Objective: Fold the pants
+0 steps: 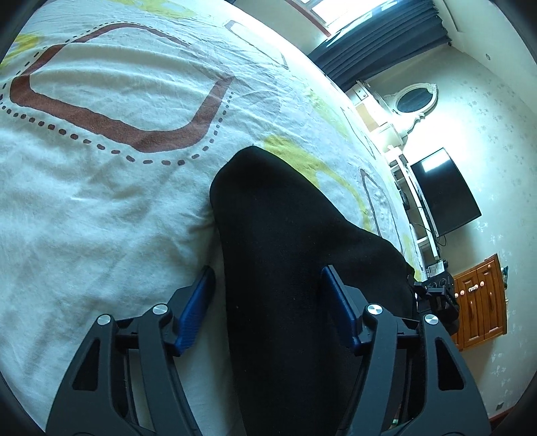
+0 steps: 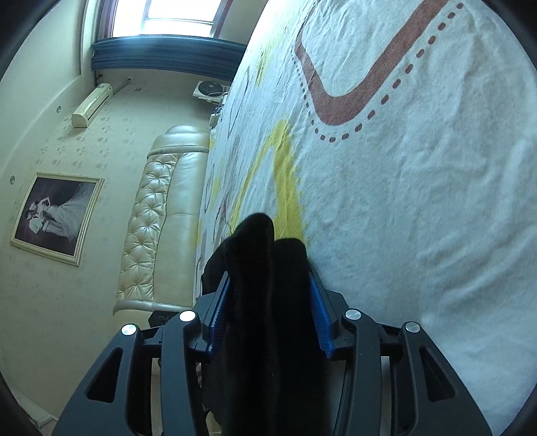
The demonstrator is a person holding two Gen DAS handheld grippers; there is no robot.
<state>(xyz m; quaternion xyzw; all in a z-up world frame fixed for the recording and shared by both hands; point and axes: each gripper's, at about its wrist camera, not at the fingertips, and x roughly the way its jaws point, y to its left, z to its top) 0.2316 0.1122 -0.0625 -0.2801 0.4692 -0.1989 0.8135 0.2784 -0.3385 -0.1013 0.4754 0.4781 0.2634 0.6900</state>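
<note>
My left tool [image 1: 268, 288] has its blue fingers [image 1: 198, 302] spread wide, one on each side of the black pants [image 1: 288, 255]. The cloth runs up between them, but I see a gap of bed sheet beside the left finger, so I cannot tell whether this tool really has hold of the cloth. Ahead of it the pants lie as a broad dark panel on the bed sheet [image 1: 100, 201], ending in a rounded corner near a yellow print.

My right tool [image 2: 272, 302] is narrower, and its blue ribbed fingers [image 2: 320, 318] press against a thick bunch of the pants [image 2: 265, 285] from both sides. The bunch stands up past the fingertips and hangs back toward the camera.

Only the left view shows the pants spread flat, along with a dark screen [image 1: 443, 191], an oval mirror [image 1: 414, 97] and a wooden cabinet [image 1: 480, 302] past the bed edge. Only the right view shows the padded headboard [image 2: 161, 214], a framed picture [image 2: 55, 218], an air conditioner [image 2: 91, 104] and a window [image 2: 181, 16].
</note>
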